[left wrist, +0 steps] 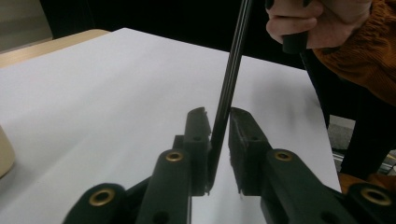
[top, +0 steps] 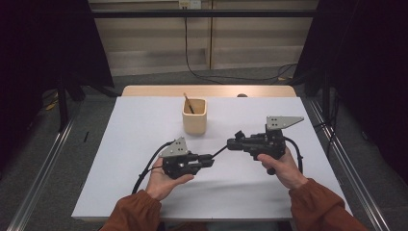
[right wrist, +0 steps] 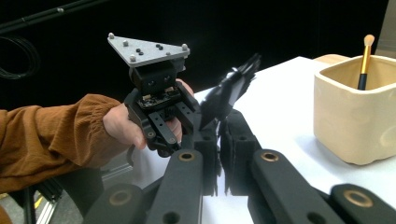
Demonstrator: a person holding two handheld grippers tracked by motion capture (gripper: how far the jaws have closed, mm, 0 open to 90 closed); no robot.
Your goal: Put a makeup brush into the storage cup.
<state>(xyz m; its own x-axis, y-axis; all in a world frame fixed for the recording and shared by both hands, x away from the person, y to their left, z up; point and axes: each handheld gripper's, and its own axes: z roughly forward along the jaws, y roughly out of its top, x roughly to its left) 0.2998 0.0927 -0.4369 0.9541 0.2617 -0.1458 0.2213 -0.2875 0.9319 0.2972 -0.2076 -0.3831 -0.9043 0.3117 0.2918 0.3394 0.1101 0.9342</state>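
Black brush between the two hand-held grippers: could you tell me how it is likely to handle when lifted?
The black brush looks stiff: its thin handle runs straight, with no sag. Being so slim, it is probably light. Its smooth round handle may slip or roll if released; the bristles would likely flex.

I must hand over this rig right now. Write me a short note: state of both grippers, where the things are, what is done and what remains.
Left gripper: jaws slightly apart around one end of the black makeup brush; no firm clamp visible.
Right gripper: shut on the brush's bristle end.
The brush hangs between both grippers above the white table.
The beige square cup stands mid-table, behind the grippers, with one gold-handled brush inside.
Done: one brush in the cup.
Left, probably: put the black brush into the cup.
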